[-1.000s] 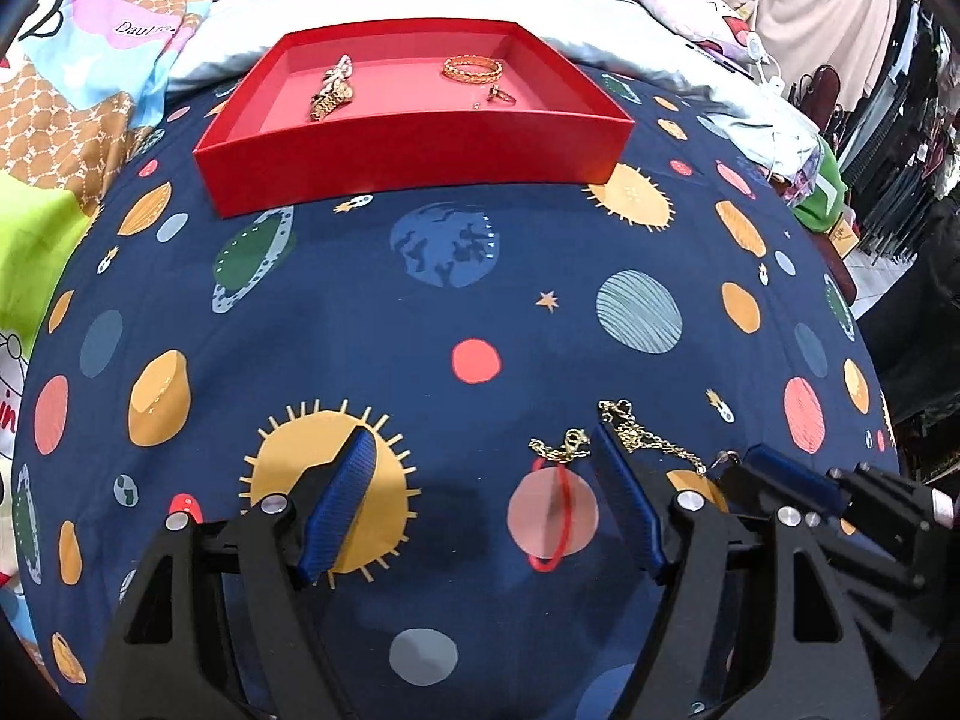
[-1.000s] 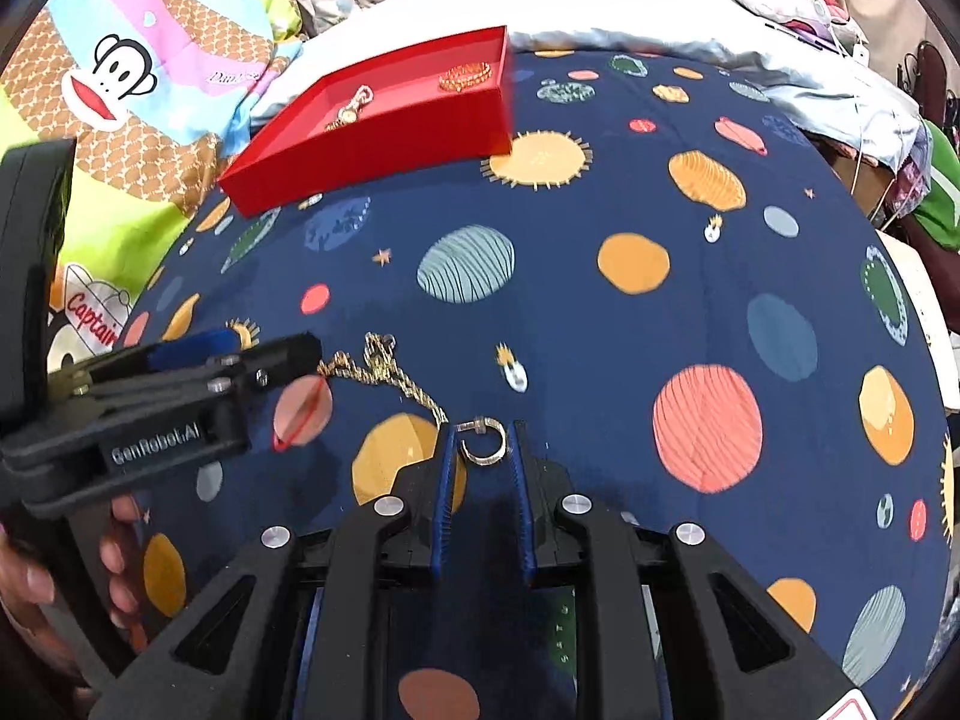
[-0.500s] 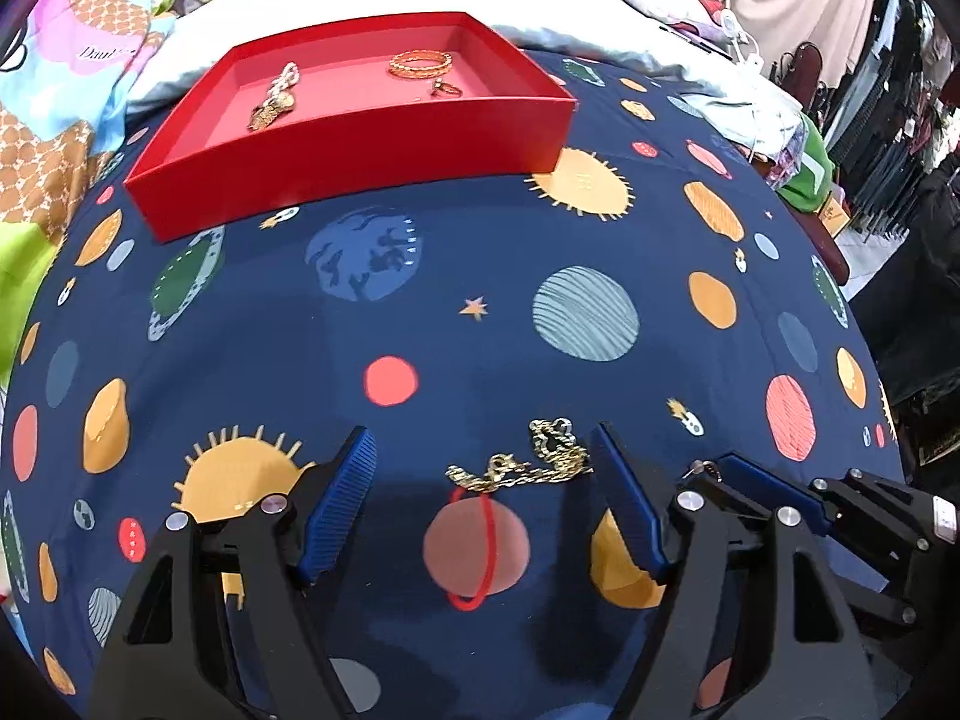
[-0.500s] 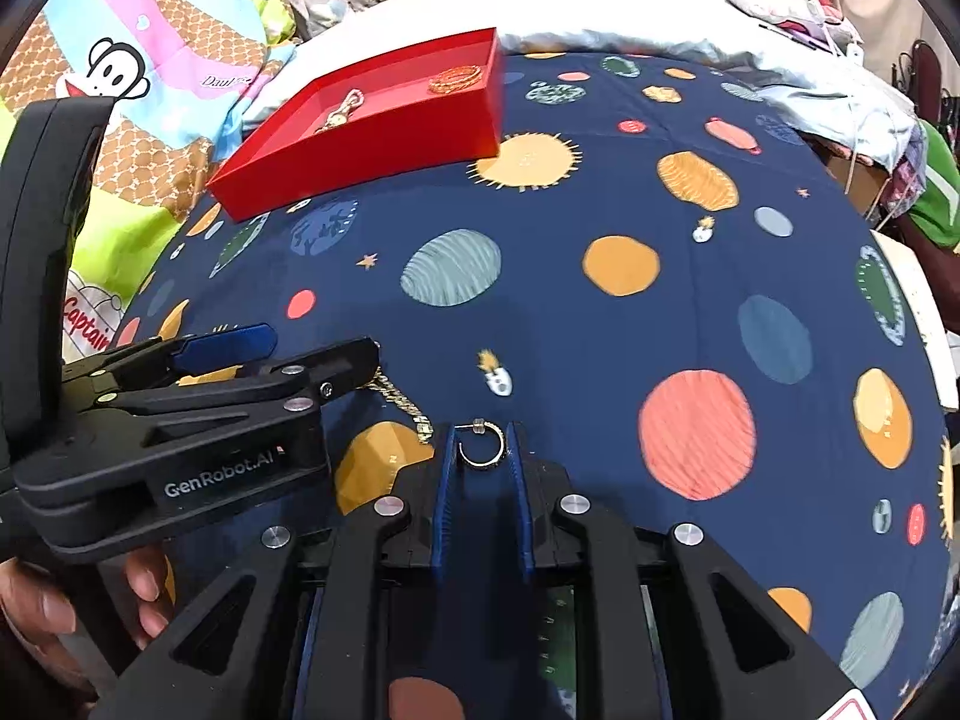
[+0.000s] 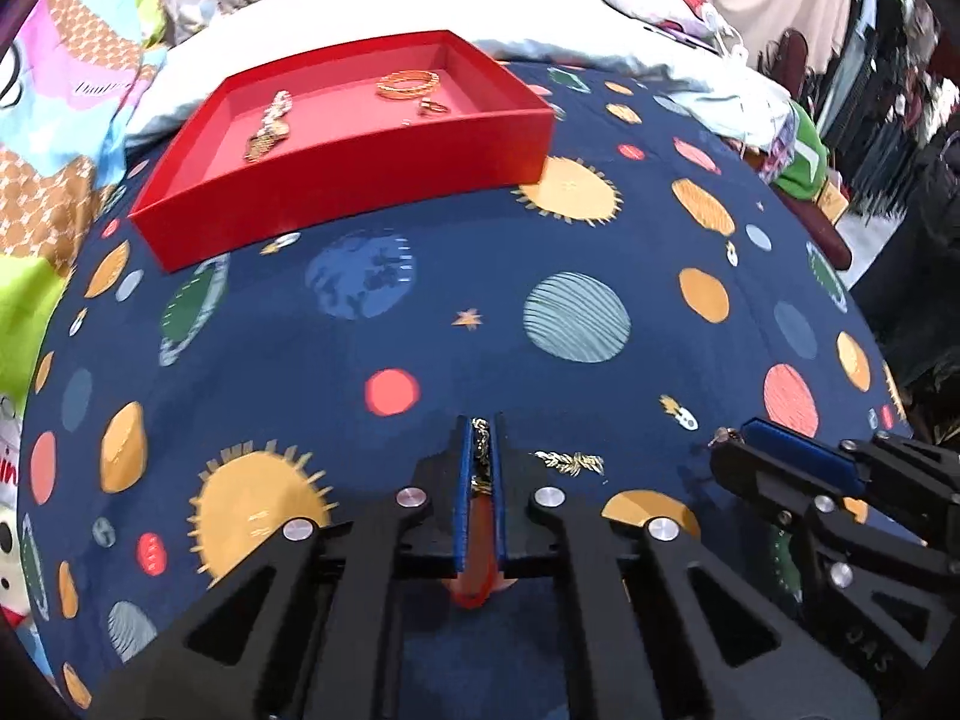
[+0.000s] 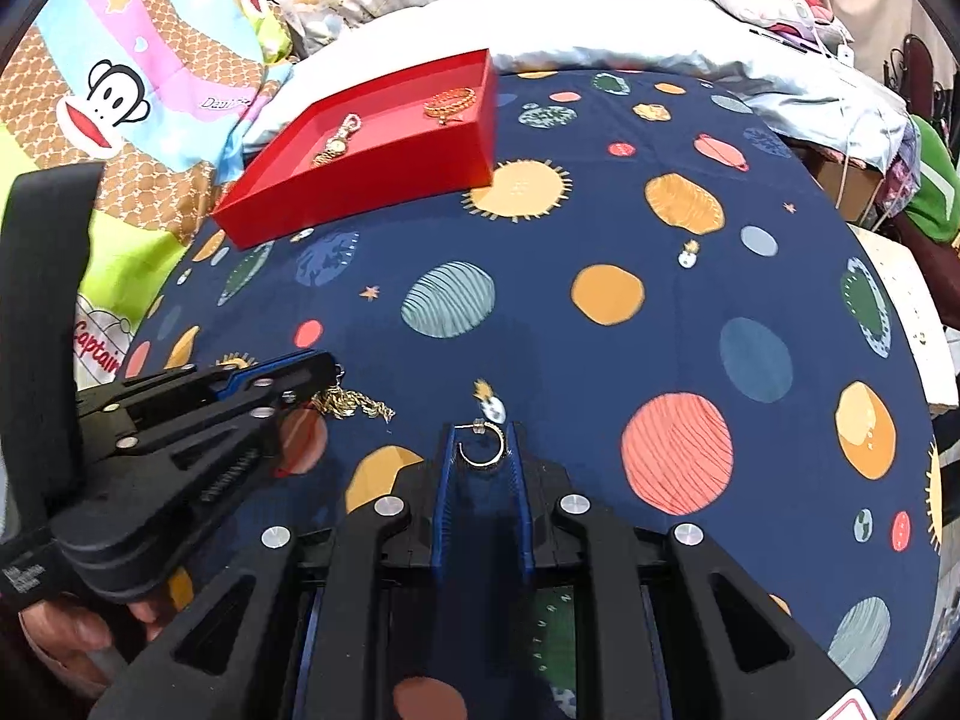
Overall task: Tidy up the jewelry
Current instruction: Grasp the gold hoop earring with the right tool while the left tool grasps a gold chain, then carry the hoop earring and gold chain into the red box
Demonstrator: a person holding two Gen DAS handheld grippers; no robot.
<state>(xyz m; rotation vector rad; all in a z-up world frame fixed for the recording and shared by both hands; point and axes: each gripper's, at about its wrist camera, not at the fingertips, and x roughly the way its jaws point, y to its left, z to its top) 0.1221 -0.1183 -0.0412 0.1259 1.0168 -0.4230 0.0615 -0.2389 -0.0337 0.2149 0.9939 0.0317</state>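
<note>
Bed covered by navy planet-print sheet [image 5: 480, 276]. Red tray [image 5: 360, 180] rests on it at the far side; gold chain [image 6: 354, 403] lies near the front.

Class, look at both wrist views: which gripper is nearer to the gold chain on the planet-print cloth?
Left. The left gripper is shut on the gold chain; the right gripper sits off to its side, holding a hoop earring.

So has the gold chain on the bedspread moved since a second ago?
Yes. The gold chain has bunched leftward off the orange planet print toward the pink ringed planet print, where the left gripper is shut on it.
</note>
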